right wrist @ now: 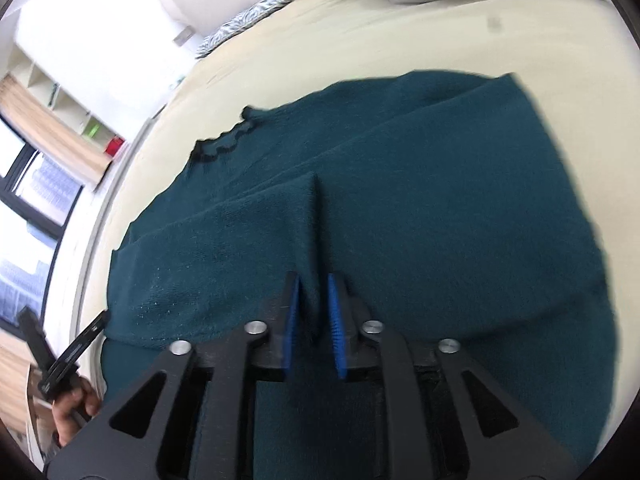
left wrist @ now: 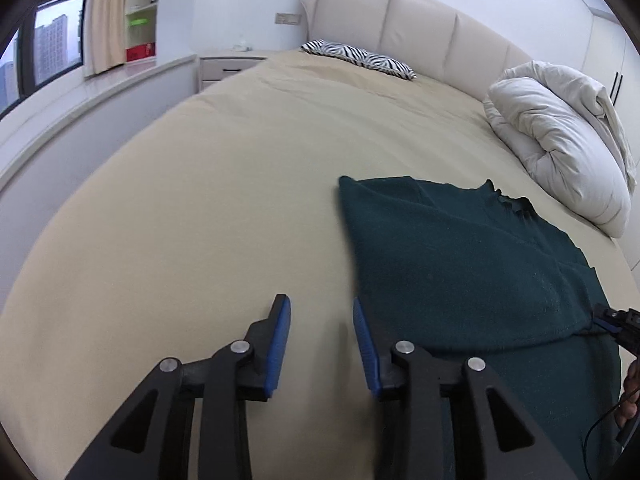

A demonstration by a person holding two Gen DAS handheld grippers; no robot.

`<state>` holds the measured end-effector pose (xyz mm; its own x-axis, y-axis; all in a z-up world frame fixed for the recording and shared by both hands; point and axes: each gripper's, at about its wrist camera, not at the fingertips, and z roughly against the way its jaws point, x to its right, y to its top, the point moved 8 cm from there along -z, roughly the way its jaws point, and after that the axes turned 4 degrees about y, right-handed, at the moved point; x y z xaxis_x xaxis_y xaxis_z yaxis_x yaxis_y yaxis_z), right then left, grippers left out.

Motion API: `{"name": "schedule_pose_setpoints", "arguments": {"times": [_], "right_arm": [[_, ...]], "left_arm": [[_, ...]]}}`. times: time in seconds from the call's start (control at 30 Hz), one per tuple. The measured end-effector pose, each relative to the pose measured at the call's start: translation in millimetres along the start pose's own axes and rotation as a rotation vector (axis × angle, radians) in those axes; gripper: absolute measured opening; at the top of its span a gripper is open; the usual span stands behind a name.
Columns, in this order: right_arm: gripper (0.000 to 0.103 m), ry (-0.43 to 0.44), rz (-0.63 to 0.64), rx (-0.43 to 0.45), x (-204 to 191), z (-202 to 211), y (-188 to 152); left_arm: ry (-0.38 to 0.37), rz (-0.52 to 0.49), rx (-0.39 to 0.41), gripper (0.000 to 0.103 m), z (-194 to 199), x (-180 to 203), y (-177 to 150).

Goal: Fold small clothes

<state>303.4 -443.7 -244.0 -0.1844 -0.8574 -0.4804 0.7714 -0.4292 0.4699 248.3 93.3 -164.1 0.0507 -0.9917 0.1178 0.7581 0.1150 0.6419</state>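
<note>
Dark green sweater lies spread on the bed, collar toward the headboard, one flap already laid over. Right claw is clamped on a raised pleat of the knit, probably to carry a fold across. Left claw hangs with fingers apart over bare sheet beside the sweater's edge, holding nothing, likely waiting to take that side.

Layout: the sweater lies flat on the bed, right of the left gripper. Behind it, a bundled duvet rests against the headboard; a pillow lies further left. The right gripper sits over the sweater.
</note>
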Motion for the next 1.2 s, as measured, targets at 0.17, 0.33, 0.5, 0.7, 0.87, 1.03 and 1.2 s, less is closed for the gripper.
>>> {"name": "schedule_pose_setpoints", "arguments": {"times": [0.17, 0.33, 0.5, 0.7, 0.87, 1.03, 1.2], "right_arm": [[0.060, -0.013, -0.033, 0.091, 16, 57, -17], [0.060, -0.004, -0.069, 0.114, 38, 112, -62], [0.060, 0.006, -0.111, 0.090, 64, 166, -110], [0.060, 0.011, -0.155, 0.071, 95, 225, -154], [0.060, 0.031, -0.182, 0.015, 112, 251, -186], [0.060, 0.044, -0.212, -0.043, 126, 258, -205], [0.060, 0.074, -0.230, -0.113, 126, 253, -213]], "left_arm": [[-0.042, 0.036, -0.003, 0.046, 49, -16, -36], [-0.119, 0.079, -0.082, 0.056, 83, -19, -89], [-0.175, 0.077, -0.158, 0.056, 111, -8, -138], [-0.235, 0.107, -0.230, 0.056, 133, -7, -170], [-0.317, 0.164, -0.300, 0.056, 142, -12, -187], [-0.398, 0.224, -0.359, 0.056, 155, -17, -199], [-0.470, 0.261, -0.418, 0.056, 160, -16, -210]]}}
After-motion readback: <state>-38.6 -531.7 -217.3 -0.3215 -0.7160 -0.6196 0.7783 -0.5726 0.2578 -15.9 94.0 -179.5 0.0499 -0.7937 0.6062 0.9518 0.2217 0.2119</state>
